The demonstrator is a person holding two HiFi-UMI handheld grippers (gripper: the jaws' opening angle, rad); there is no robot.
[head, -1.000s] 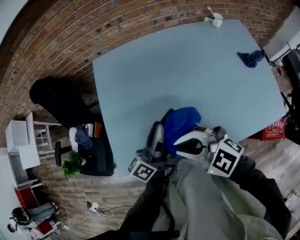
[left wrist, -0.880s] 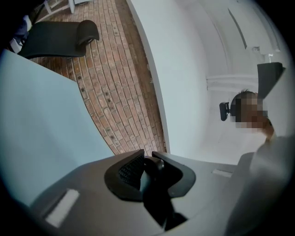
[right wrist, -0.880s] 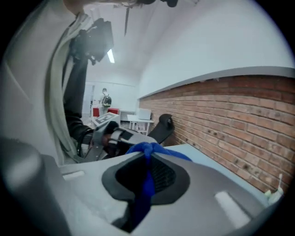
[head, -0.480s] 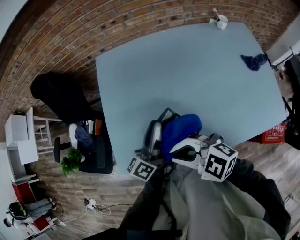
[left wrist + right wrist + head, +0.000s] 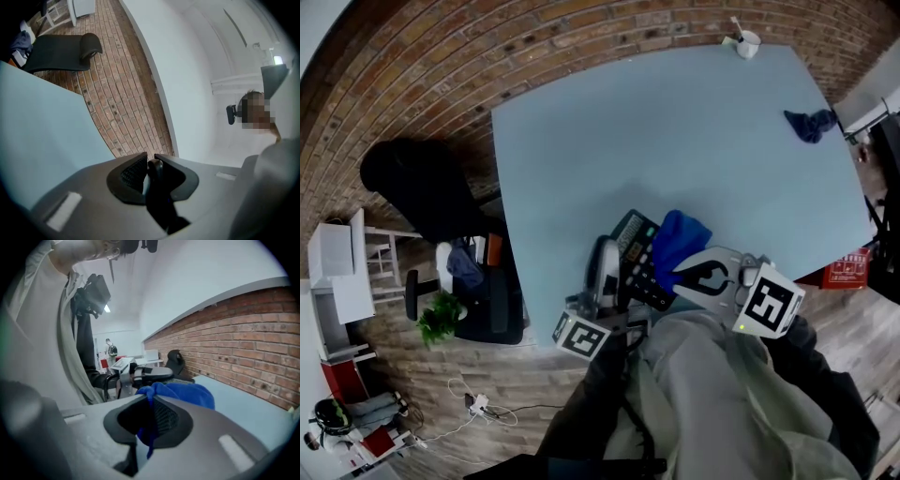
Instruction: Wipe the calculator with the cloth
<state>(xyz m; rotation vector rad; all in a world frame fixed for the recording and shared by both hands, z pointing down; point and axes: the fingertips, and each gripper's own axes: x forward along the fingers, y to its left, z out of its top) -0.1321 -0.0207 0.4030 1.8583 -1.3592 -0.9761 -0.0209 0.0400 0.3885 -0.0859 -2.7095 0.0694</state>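
The black calculator (image 5: 636,255) is held up over the near edge of the light blue table (image 5: 609,141), keys showing. My left gripper (image 5: 615,251) is shut on its left edge; in the left gripper view only a thin dark edge of the calculator (image 5: 153,180) shows between the left gripper (image 5: 149,160) jaws. The blue cloth (image 5: 681,238) hangs bunched at the calculator's right side, touching it. My right gripper (image 5: 679,272) is shut on the cloth. In the right gripper view the cloth (image 5: 183,392) spills out of the right gripper (image 5: 150,403), with the calculator (image 5: 152,375) behind it.
A white cup (image 5: 746,42) with a stick stands at the table's far right corner. A second dark blue cloth (image 5: 811,123) lies near the right edge. A black chair (image 5: 422,197), a plant (image 5: 441,323) and a red box (image 5: 848,262) sit off the table.
The right gripper has drawn the blue cloth to the right across the calculator. The cloth covered the calculator before; now the keys are bare. The left gripper has kept its place.
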